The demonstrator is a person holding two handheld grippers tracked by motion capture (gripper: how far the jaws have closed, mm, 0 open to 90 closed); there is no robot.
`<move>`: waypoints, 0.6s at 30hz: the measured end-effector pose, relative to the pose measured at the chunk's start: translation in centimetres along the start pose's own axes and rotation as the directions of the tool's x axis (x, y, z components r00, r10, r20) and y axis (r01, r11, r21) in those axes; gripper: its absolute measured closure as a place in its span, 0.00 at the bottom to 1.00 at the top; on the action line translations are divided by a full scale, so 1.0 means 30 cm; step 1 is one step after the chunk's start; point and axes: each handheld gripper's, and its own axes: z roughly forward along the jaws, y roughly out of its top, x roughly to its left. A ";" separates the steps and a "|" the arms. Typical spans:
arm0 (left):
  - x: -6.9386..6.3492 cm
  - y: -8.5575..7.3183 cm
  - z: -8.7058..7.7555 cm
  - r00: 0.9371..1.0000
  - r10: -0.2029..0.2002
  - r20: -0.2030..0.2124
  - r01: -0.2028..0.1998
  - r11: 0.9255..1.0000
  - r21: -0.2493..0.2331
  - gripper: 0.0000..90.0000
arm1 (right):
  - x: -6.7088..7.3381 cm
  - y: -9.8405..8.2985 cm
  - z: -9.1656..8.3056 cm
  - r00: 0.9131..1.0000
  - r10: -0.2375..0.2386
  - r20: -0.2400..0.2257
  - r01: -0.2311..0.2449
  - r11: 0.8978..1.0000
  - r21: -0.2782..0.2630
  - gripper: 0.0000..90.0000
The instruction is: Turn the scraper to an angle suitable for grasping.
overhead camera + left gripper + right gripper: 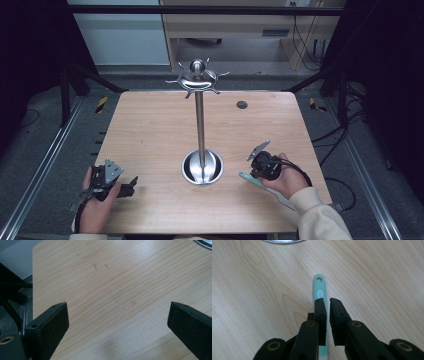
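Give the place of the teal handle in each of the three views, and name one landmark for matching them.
High view: the teal handle lies on the table, lower right, under the right gripper.
Left gripper view: bare wood between its own jaws, no handle here.
Right gripper view: centre, the teal handle runs up between the jaws, hanging hole at its far end.
Landmark: the stand's round steel base, at the top edge and top right corner.

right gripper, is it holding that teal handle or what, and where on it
It seems to be: the right gripper is nearly shut on the teal handle, short of the end with the hanging hole. The left gripper is open and holds nothing.
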 end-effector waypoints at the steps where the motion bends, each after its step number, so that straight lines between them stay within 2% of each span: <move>1: 0.001 0.000 -0.001 1.000 -0.001 -0.001 0.001 1.000 -0.001 0.04 | -0.005 0.003 0.003 1.000 0.011 -0.002 -0.011 1.000 0.000 0.91; 4: -0.003 0.002 -0.002 1.000 0.002 0.000 -0.002 1.000 -0.003 0.04 | -0.014 0.009 0.009 1.000 0.020 -0.012 -0.020 1.000 0.001 0.88; 5: -0.005 0.002 -0.002 1.000 0.005 -0.003 -0.005 1.000 -0.004 0.04 | -0.018 0.015 0.014 0.999 0.019 -0.028 -0.019 1.000 0.011 0.86; 9: -0.001 0.002 0.000 1.000 0.001 -0.001 -0.001 1.000 -0.002 0.04 | -0.013 0.018 0.018 0.999 0.006 -0.038 -0.005 1.000 0.026 0.85; 12: -0.001 0.002 0.000 1.000 0.000 -0.001 0.000 1.000 -0.004 0.04 | -0.012 0.019 0.035 0.999 0.004 -0.040 -0.002 0.998 0.066 0.81; 18: -0.004 0.003 0.002 1.000 0.006 0.006 -0.006 1.000 0.003 0.04 | -0.014 0.024 0.060 0.998 0.018 -0.060 -0.012 0.995 0.099 0.76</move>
